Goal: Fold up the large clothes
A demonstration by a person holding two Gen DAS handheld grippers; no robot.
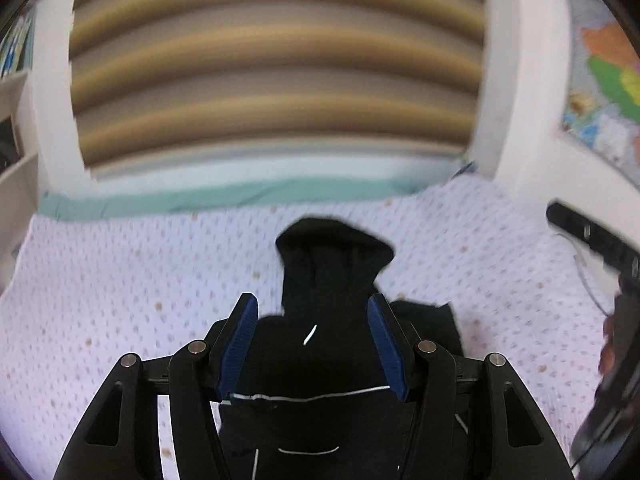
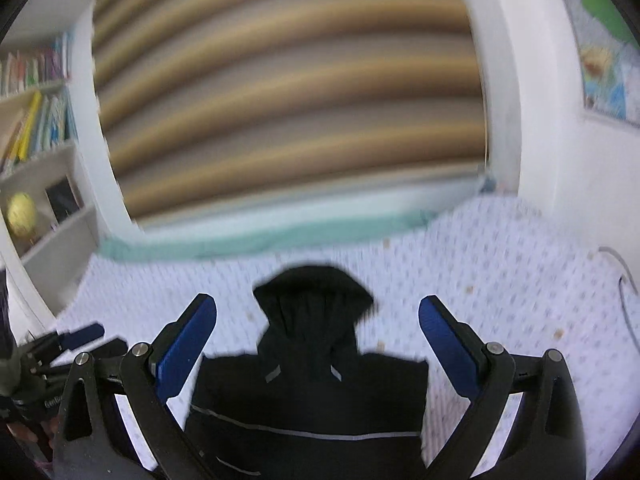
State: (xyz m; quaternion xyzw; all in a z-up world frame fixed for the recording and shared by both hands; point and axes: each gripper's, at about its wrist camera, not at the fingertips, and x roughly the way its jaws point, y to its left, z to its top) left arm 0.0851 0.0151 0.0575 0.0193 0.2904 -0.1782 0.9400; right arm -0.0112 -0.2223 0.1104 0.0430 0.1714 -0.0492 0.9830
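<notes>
A black hooded jacket (image 1: 328, 344) with thin reflective stripes lies flat on the pale spotted bedspread (image 1: 120, 280), hood pointing away. My left gripper (image 1: 312, 304) is open, its blue pads on either side of the jacket's neck area, above the cloth. In the right wrist view the jacket (image 2: 312, 392) fills the lower middle, and my right gripper (image 2: 318, 308) is open wide, its pads straddling the hood and holding nothing. The other gripper shows at each view's edge (image 1: 608, 320) (image 2: 52, 356).
A brown striped blind (image 1: 276, 72) hangs behind the bed with a teal strip (image 1: 200, 200) at its foot. A bookshelf (image 2: 36, 140) stands at the left, a colourful map (image 1: 604, 80) hangs on the right wall. A thin cable (image 2: 628, 292) lies at the bed's right.
</notes>
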